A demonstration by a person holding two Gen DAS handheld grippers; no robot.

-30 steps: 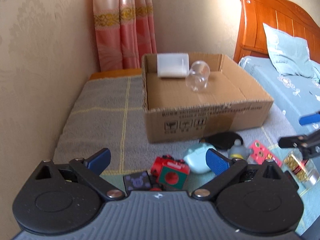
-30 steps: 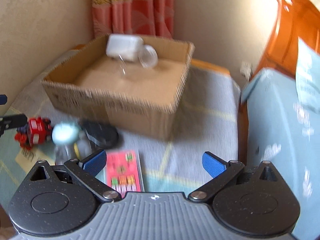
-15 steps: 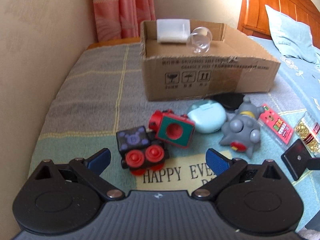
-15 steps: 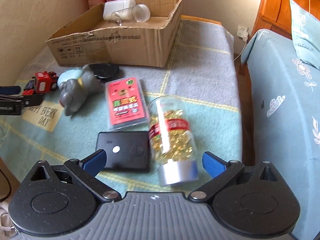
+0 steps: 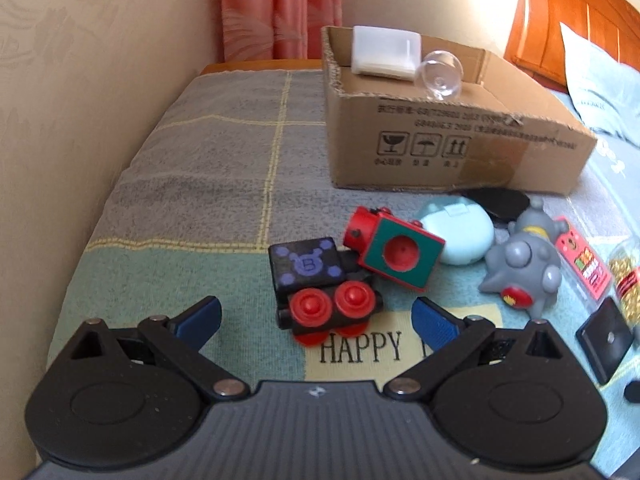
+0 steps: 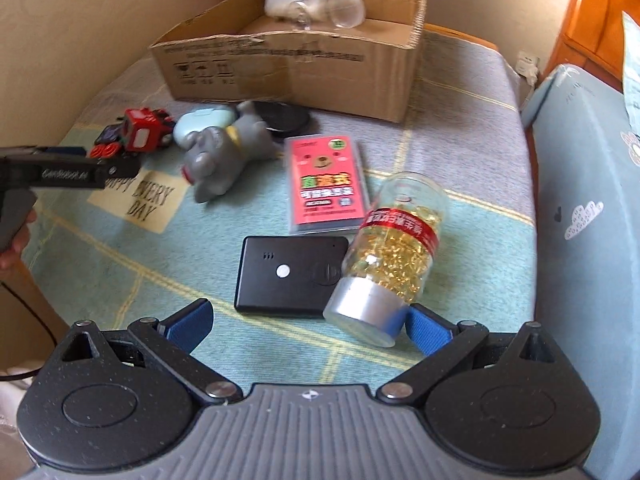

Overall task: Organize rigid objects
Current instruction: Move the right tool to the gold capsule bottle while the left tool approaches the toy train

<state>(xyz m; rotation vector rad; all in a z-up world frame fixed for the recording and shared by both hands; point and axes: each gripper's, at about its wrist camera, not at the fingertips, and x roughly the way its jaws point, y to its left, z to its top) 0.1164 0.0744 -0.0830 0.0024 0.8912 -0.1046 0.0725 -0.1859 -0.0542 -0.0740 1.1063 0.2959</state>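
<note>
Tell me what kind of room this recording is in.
Most likely a bedroom: a wooden headboard with a pillow, pink curtains, and a blanket-covered surface holding toys beside a cardboard box.

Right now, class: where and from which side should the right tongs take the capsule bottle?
Grip the capsule bottle across its round clear body above the silver cap, from above. It lies on its side, cap toward the right tongs, beside the black device.

beige wall (image 5: 100, 60), pink curtain (image 5: 280, 4), wooden headboard (image 5: 576, 12)
</note>
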